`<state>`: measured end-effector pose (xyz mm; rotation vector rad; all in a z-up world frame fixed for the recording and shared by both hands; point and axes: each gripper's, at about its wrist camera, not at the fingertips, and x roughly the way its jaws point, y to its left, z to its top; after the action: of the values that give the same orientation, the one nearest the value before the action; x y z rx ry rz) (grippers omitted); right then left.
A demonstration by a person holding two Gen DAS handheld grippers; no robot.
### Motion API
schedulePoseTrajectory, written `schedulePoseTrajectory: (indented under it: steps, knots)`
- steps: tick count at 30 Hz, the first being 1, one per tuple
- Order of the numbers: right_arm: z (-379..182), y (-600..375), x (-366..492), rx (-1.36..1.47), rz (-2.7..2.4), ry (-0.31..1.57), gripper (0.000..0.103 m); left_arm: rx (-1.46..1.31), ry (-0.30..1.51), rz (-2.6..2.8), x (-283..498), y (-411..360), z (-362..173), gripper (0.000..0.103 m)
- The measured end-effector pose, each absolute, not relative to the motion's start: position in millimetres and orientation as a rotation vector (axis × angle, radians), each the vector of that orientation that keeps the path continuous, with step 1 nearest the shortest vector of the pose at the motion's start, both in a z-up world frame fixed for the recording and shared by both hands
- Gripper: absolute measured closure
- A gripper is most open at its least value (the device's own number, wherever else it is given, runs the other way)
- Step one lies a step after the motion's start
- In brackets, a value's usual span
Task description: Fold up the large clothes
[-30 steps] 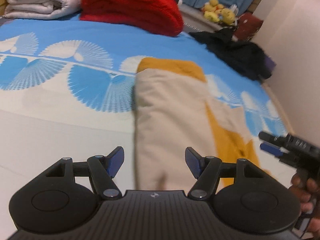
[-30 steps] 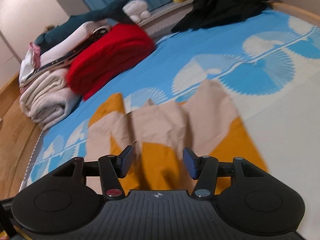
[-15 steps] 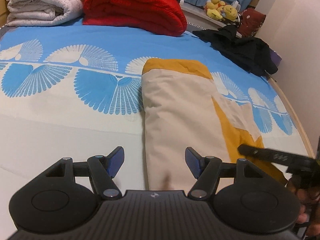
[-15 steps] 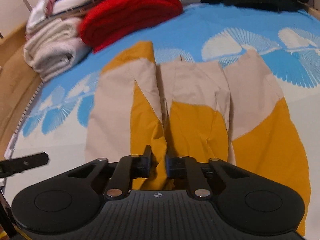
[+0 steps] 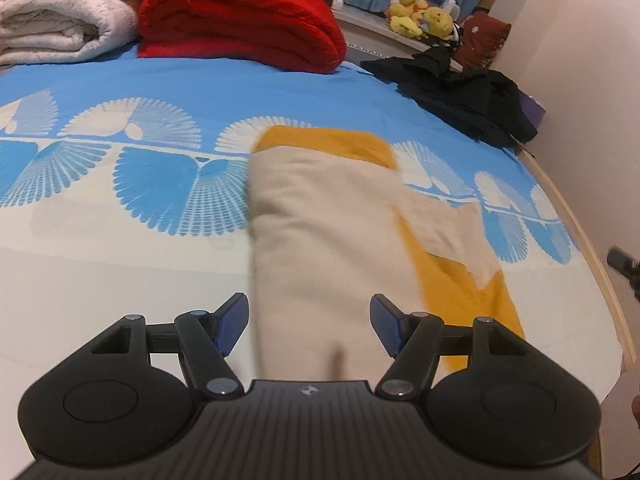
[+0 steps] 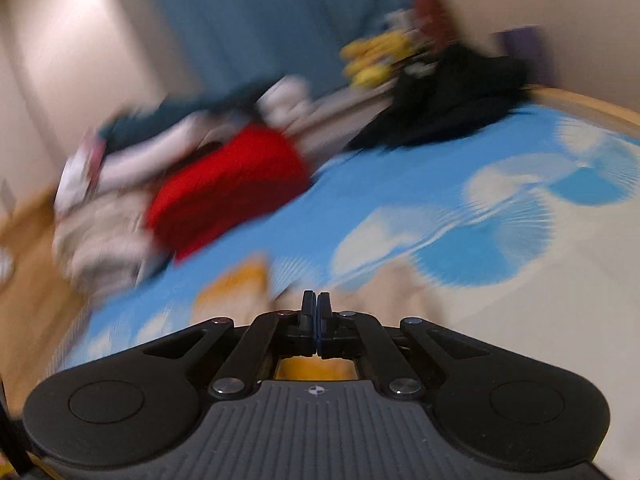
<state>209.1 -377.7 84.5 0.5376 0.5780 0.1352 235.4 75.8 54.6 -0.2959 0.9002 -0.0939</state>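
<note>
A beige and mustard-yellow garment (image 5: 332, 240) lies partly folded on the blue patterned bed (image 5: 120, 184), its near end under my left gripper. My left gripper (image 5: 308, 326) is open above that near end, holding nothing. In the blurred right wrist view my right gripper (image 6: 316, 306) has its fingers pressed together, with yellow cloth (image 6: 312, 368) showing just below them; whether cloth is pinched cannot be told. The garment's far part (image 6: 240, 284) shows ahead of it. The right gripper's tip (image 5: 624, 260) shows at the right edge of the left wrist view.
A red folded blanket (image 5: 240, 20) and white folded blankets (image 5: 60, 16) sit at the bed's far side. A black heap of clothes (image 5: 464, 92) lies far right by the wall. Yellow plush toys (image 5: 420, 20) sit on a ledge. The wooden bed rim (image 5: 592, 264) runs on the right.
My right gripper closed from open over the yellow part of the garment, then swung up fast, blurring its view. The left gripper stayed open and shifted slightly.
</note>
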Motion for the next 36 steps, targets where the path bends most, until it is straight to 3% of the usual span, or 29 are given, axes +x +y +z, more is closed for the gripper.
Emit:
schedulePoseTrajectory:
  steps: [6, 8, 10, 12, 13, 20, 24, 27, 32, 33, 34, 36]
  knots:
    - [56, -379, 215, 0.558, 0.198, 0.727, 0.099, -0.338, 0.901, -0.048, 243, 78, 50, 0.031]
    - [53, -359, 223, 0.547, 0.255, 0.739, 0.093, -0.365, 0.898, -0.025, 242, 85, 50, 0.031]
    - [50, -336, 231, 0.535, 0.309, 0.754, 0.054, -0.358, 0.896, -0.012, 241, 88, 52, 0.031]
    - [40, -319, 245, 0.546, 0.355, 0.784, 0.036, -0.336, 0.898, -0.010, 240, 91, 52, 0.031]
    - [32, -310, 252, 0.566, 0.357, 0.816, 0.033, -0.329, 0.898, -0.008, 239, 92, 52, 0.031]
    - [-46, -296, 292, 0.831, 0.297, 1.092, 0.032, -0.296, 0.912, -0.005, 234, 106, 49, 0.031]
    - [-42, -277, 293, 0.938, 0.458, 1.046, 0.031, -0.290, 0.919, -0.018, 235, 109, 47, 0.031]
    - [-33, -256, 295, 0.834, 0.531, 1.039, 0.028, -0.290, 0.920, -0.021, 238, 109, 45, 0.031]
    - [-24, -240, 297, 0.733, 0.543, 1.036, 0.029, -0.295, 0.928, -0.023, 240, 108, 41, 0.031]
    - [-18, -229, 295, 0.613, 0.535, 1.034, 0.045, -0.295, 0.924, -0.027, 240, 106, 42, 0.031]
    - [-16, -222, 293, 0.498, 0.525, 1.032, 0.072, -0.291, 0.919, -0.028, 240, 105, 43, 0.031]
    - [-10, -206, 287, 0.367, 0.539, 1.015, 0.090, -0.287, 0.919, -0.016, 240, 105, 44, 0.031]
